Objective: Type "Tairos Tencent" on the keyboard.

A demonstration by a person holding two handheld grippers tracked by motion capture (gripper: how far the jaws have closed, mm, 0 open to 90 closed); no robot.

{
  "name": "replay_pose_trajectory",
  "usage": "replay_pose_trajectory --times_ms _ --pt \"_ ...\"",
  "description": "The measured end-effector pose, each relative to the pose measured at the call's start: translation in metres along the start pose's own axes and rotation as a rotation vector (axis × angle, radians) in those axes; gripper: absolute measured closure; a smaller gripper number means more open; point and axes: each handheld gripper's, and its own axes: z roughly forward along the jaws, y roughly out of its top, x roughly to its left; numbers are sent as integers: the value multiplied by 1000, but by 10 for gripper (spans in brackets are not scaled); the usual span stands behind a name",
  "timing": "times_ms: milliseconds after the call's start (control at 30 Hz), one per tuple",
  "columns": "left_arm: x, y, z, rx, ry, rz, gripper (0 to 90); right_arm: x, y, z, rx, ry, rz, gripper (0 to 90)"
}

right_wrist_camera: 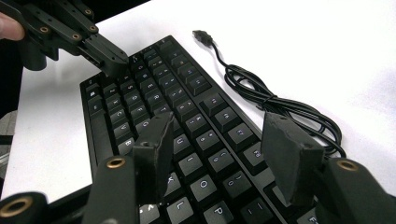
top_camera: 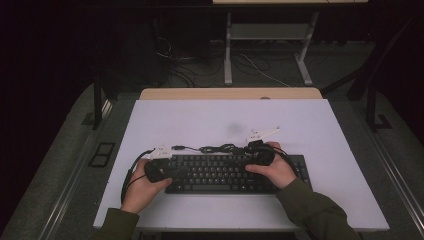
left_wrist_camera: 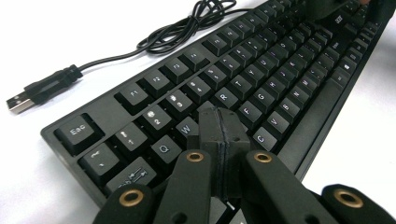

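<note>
- The keyboard [top_camera: 230,174] lies flat on the white bench [top_camera: 200,120], near the edge closest to you, with its long side parallel to that edge. This puts every key row within reach of both hands.
- Your left claw [left_wrist_camera: 219,128] has its jaws pressed together with nothing between them. Joined like this, the two tips form one narrow point, which suits pressing a single key better than a spread pair would.
- In the left gripper view, that point hovers over or rests on the left letter block, near the W and the R; you cannot tell from the pictures whether it touches a key.
- In the right gripper view the left claw [right_wrist_camera: 109,60] shows at the upper left, over the far end of the keyboard [right_wrist_camera: 187,135], with the same pressed-together tip aimed down at the keys.
- Your right claw [right_wrist_camera: 219,144] is spread, and it grips nothing. Its jaws stand above the right letter block, near the O and the L, and keys show in the gap between them.
- Judged from this stance, the right claw waits while the left one does the pressing.
- The cable [top_camera: 217,148] lies coiled on the bench just behind the keyboard, and its plug [left_wrist_camera: 39,91] rests loose on the white surface. Kept behind the top row, it stays out of the path of both claws.
</note>
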Motion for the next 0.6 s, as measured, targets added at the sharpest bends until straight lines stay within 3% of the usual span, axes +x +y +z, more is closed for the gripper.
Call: replay_pose_trajectory --times_ms 600 --pt "-2 -1 10 27 10 9 892 0 0 0 1 -4 -7 439"
